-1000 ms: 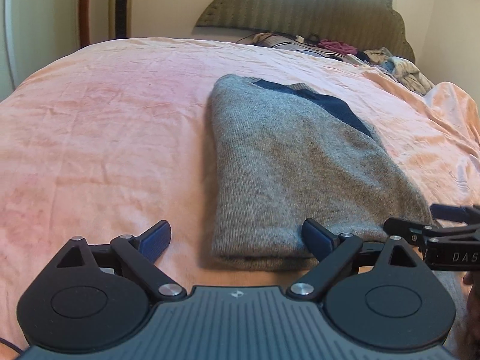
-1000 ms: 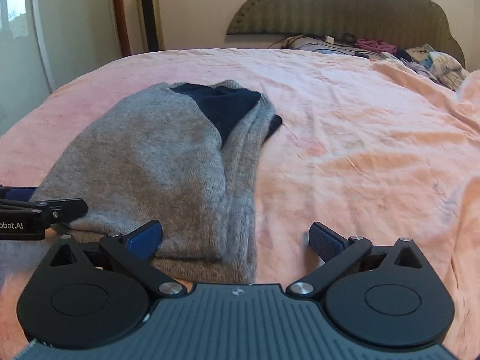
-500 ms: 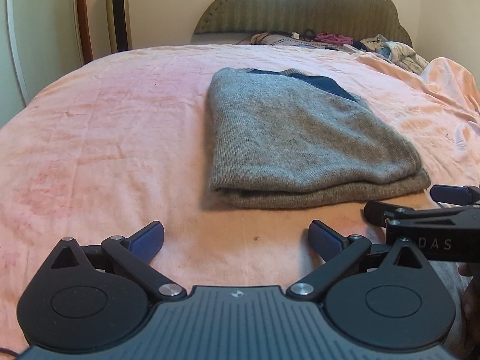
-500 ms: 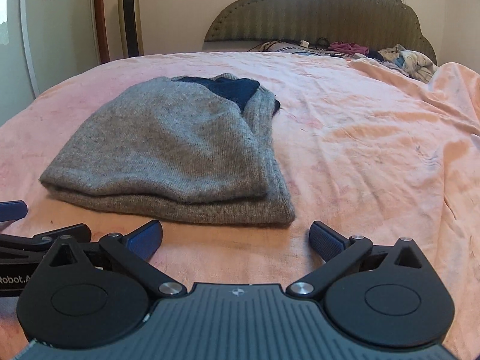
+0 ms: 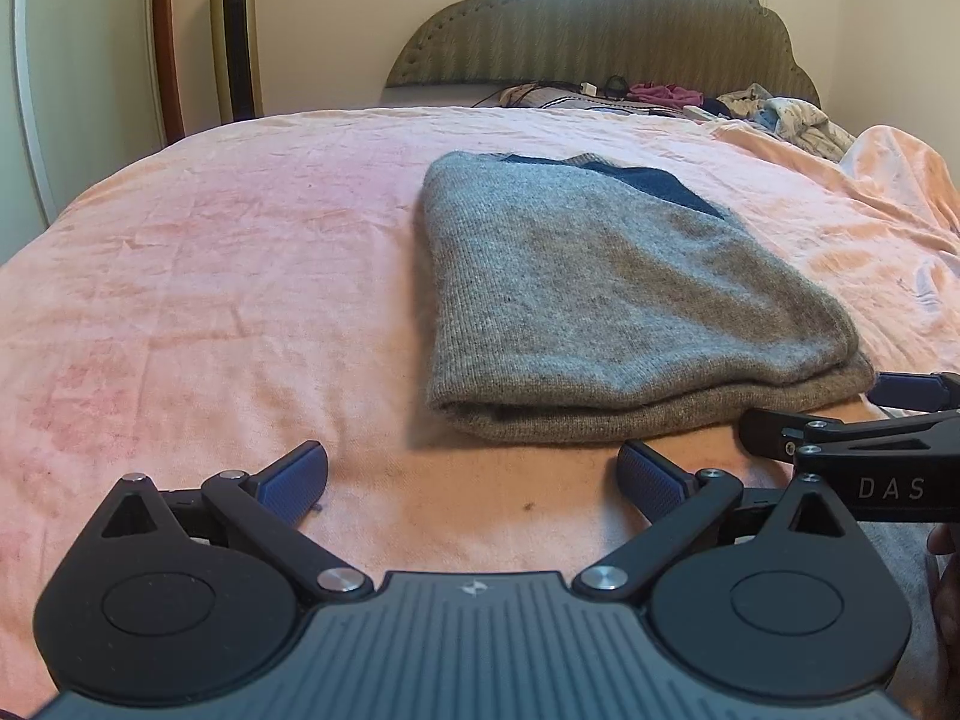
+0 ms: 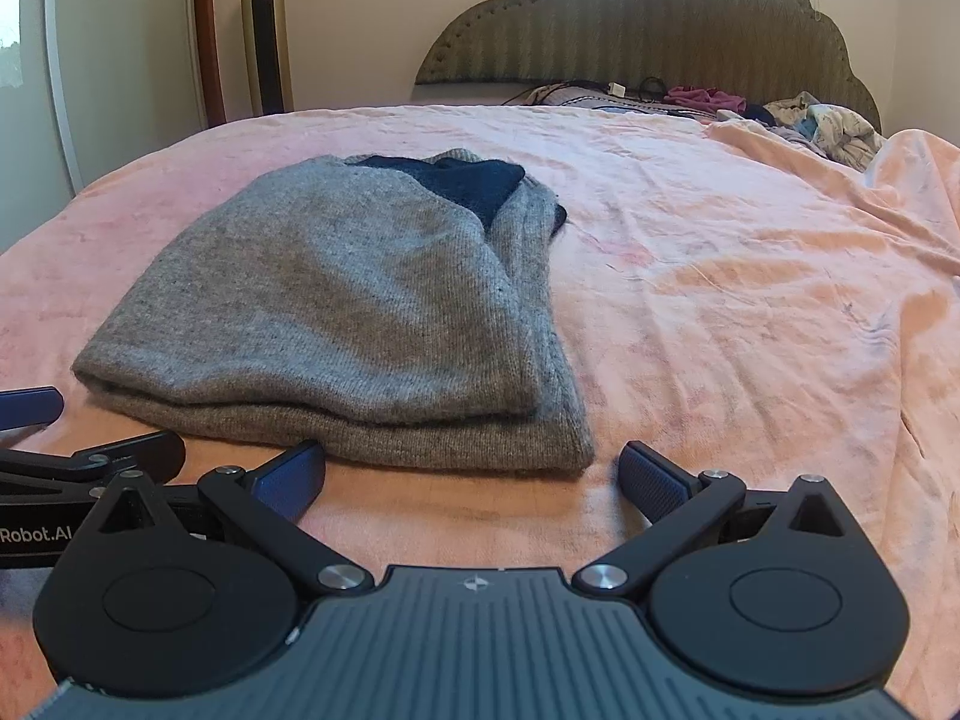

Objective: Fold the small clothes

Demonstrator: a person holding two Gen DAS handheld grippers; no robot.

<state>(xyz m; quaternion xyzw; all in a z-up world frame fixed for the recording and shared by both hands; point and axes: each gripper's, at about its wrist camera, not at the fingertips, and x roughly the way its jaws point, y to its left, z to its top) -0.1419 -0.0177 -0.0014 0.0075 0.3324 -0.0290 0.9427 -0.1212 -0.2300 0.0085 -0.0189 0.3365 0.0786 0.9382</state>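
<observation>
A grey knit sweater (image 5: pixel 600 300) with a dark blue patch at its far end lies folded flat on the pink bedspread (image 5: pixel 210 300). It also shows in the right wrist view (image 6: pixel 360 300). My left gripper (image 5: pixel 474 480) is open and empty, just short of the sweater's near folded edge. My right gripper (image 6: pixel 474 477) is open and empty, close to the sweater's near right corner. Each gripper shows at the edge of the other's view, the right one (image 5: pixel 852 420) and the left one (image 6: pixel 78 438).
A padded headboard (image 5: pixel 600 30) stands at the far end. A heap of loose clothes (image 5: pixel 774 114) lies below it at the right. A rumpled pink blanket (image 6: pixel 870 192) rises at the right. A tower heater (image 5: pixel 237 30) stands by the left wall.
Both grippers have drawn back from the sweater's near edge toward me and lifted a little. The sweater lies flat and let go, farther ahead than before.
</observation>
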